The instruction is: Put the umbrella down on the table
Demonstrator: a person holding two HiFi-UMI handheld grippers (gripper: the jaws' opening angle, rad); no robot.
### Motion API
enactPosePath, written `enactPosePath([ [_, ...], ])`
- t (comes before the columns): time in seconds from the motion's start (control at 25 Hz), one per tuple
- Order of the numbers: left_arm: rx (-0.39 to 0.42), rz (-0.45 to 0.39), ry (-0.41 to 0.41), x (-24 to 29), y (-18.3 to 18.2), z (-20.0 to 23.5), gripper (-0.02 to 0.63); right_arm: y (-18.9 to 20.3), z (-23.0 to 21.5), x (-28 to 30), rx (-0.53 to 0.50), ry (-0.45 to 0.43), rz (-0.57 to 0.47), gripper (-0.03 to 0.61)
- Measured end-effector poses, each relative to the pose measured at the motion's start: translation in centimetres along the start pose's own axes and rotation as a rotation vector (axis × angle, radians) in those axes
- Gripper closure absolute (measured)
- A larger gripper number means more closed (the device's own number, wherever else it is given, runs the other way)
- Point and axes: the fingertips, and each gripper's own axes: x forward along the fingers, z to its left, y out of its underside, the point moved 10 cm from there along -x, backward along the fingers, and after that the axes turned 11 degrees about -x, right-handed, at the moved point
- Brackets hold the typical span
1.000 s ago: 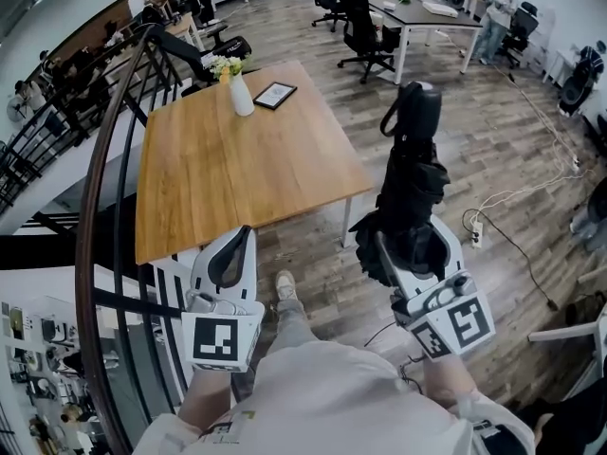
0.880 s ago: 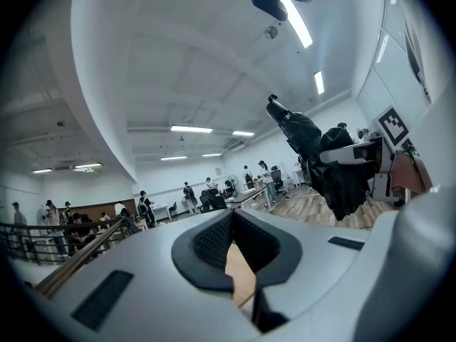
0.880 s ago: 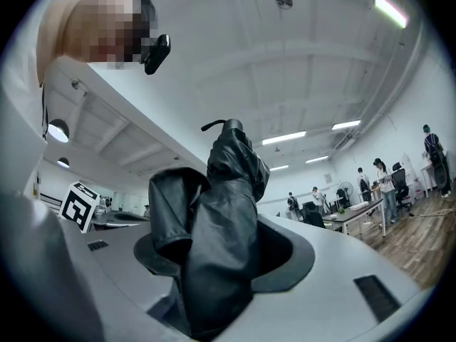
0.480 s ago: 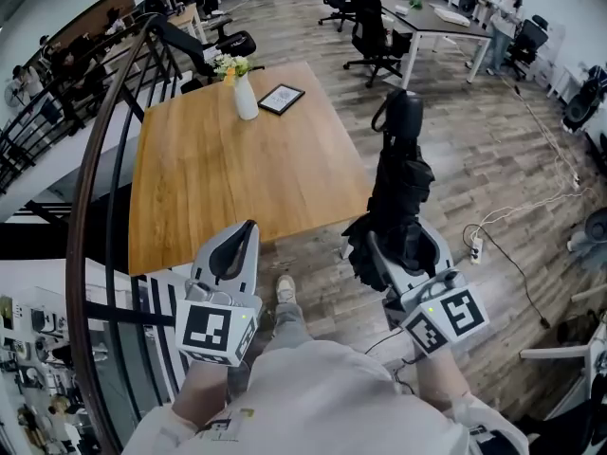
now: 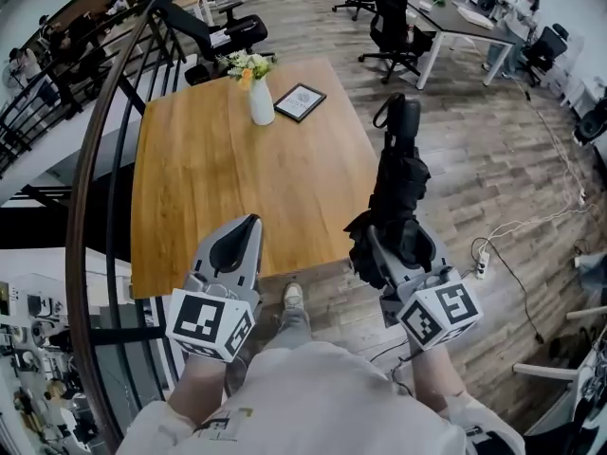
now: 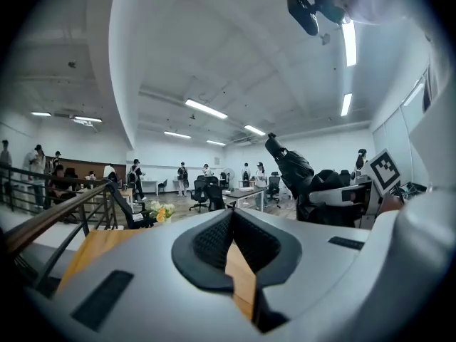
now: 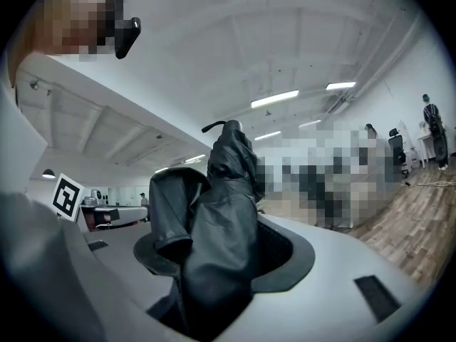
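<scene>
Your right gripper [image 5: 403, 246] has the jaws closed tight on the umbrella [image 5: 399, 173]. In the right gripper view the black folded cloth fills the whole gap btw. the pads and bulges out over them.

The umbrella is not on the table [image 5: 218, 197]. It is up in the air, just off the table's right edge nr. the near right corner, and it is over the wood floor [image 5: 493, 159]. It is tilted, w/ the handle end pointing up and away from you. A strap loop [image 5: 382, 118] sticks out at this end, on the side toward the table.

Your left gripper [image 5: 247, 227] holds nothing. In the left gripper view the jaws meet at the tips, w/ only a thin wedge of gap lower down, and the table top shows through this wedge. In the head view this gripper is over the table's near edge, approx. at the middle of it.

At the table's far end stands a white vase [image 5: 262, 102] w/ flowers [image 5: 245, 64]. Just right of the vase a dark frame [image 5: 300, 102] lies flat. Both are well apart from the umbrella.

Along the table's left side runs a dark curved railing [image 5: 87, 216]. Beyond the table's far right corner are black chairs [image 5: 394, 27] and a desk [image 5: 467, 22]. On the floor, well to the right of the table, lies a white power strip [image 5: 479, 268] w/ its cable. Your shoe [image 5: 292, 295] is on the floor just before the table's near edge.
</scene>
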Motion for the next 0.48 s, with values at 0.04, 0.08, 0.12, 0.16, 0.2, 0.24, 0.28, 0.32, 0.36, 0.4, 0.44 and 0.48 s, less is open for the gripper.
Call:
enactPosePath([
  [0.04,0.004,0.01,-0.001,1.4,-0.9,2.4,0.597,-0.5,0.1,2.9,0.011,0.002,0.008,0.314],
  [0.08,0.006,0.022,-0.001,2.8,-1.6,4.7,0.597,-0.9,0.2,5.8,0.024,0.001,0.016,0.314],
  [0.12,0.004,0.032,-0.001,4.1,-2.2,6.8,0.597,-1.2,0.2,8.5,0.037,-0.003,0.024,0.314],
  [0.16,0.0,0.04,-0.002,5.4,-2.5,8.6,0.597,-1.3,0.2,10.9,0.049,-0.009,0.035,0.314],
  [0.2,-0.004,0.048,-0.006,6.5,-2.6,10.2,0.597,-1.3,0.2,13.1,0.06,-0.016,0.049,0.314],
  [0.24,-0.009,0.056,-0.01,7.6,-2.6,11.8,0.597,-1.2,0.1,15.2,0.069,-0.023,0.064,0.314],
  [0.28,-0.014,0.063,-0.014,8.6,-2.6,13.4,0.597,-1.0,0.1,17.3,0.075,-0.029,0.079,0.314],
  [0.32,-0.017,0.069,-0.016,9.7,-2.7,14.9,0.597,-0.8,0.1,19.4,0.079,-0.033,0.093,0.314],
  [0.36,-0.019,0.075,-0.018,10.8,-2.7,16.5,0.597,-0.6,0.1,21.5,0.086,-0.035,0.103,0.314],
  [0.4,-0.02,0.081,-0.018,11.9,-2.7,17.9,0.597,-0.3,-0.1,23.5,0.097,-0.033,0.11,0.314],
  [0.44,-0.023,0.086,-0.018,12.9,-2.7,19.1,0.597,-0.1,-0.2,25.4,0.111,-0.029,0.115,0.314],
  [0.48,-0.029,0.091,-0.017,13.9,-2.5,20.2,0.597,0.2,-0.4,27.3,0.124,-0.025,0.122,0.314],
])
